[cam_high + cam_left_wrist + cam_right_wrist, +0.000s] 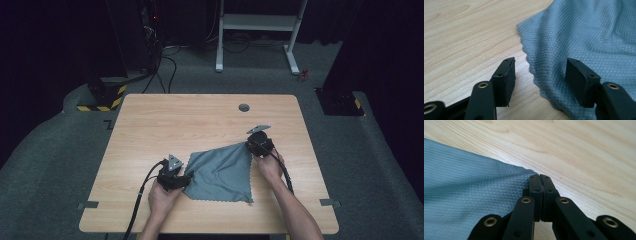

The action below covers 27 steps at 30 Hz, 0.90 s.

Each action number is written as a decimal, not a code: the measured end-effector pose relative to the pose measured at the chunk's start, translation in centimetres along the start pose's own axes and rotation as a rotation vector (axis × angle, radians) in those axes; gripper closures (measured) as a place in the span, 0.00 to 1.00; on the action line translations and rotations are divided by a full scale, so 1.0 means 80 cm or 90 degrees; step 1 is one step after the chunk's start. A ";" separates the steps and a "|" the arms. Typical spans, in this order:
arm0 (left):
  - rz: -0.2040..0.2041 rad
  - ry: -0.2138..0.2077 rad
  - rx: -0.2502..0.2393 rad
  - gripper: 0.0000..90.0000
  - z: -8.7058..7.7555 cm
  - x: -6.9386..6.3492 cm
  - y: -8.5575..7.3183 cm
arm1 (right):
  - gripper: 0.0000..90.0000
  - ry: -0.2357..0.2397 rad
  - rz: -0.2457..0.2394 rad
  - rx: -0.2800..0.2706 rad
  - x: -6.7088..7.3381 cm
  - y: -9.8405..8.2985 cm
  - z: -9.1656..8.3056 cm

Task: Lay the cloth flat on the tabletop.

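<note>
Right claw [539, 178] clamped on cloth [469, 192] corner, pinched tip hidden; left claw [539, 72] open astride cloth edge.

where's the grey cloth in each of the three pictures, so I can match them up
High view: the grey cloth lies at table centre, between the two grippers.
Left gripper view: it takes up the right side, its scalloped edge running between the open jaws.
Right gripper view: it spreads over the left, one corner pinched in the shut jaws.
Shared landmark: the pale wooden table.
</note>
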<state>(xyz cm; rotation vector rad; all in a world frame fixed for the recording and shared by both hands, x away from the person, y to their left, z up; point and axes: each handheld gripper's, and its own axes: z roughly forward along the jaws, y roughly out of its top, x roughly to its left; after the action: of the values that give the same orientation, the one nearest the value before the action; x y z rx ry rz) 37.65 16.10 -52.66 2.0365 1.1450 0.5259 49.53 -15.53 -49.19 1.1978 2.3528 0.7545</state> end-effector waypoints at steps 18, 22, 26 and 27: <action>-0.024 -0.043 0.014 0.52 -0.001 0.011 0.014 | 0.83 0.074 0.005 -0.078 0.034 -0.048 -0.040; -0.019 -0.048 0.016 0.53 -0.002 0.019 0.038 | 0.82 0.101 -0.007 -0.057 0.049 -0.072 -0.037; -0.029 -0.044 0.031 0.54 0.011 0.033 0.058 | 0.79 0.115 0.012 -0.075 0.051 -0.087 -0.035; -0.030 -0.043 0.037 0.55 0.015 0.036 0.062 | 0.79 0.116 0.014 -0.080 0.050 -0.089 -0.035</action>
<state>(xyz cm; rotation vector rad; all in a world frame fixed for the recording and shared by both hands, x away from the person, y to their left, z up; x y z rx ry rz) 42.67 16.45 -49.67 2.0551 1.1778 0.4018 41.37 -16.52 -51.83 1.1471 2.3984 1.0427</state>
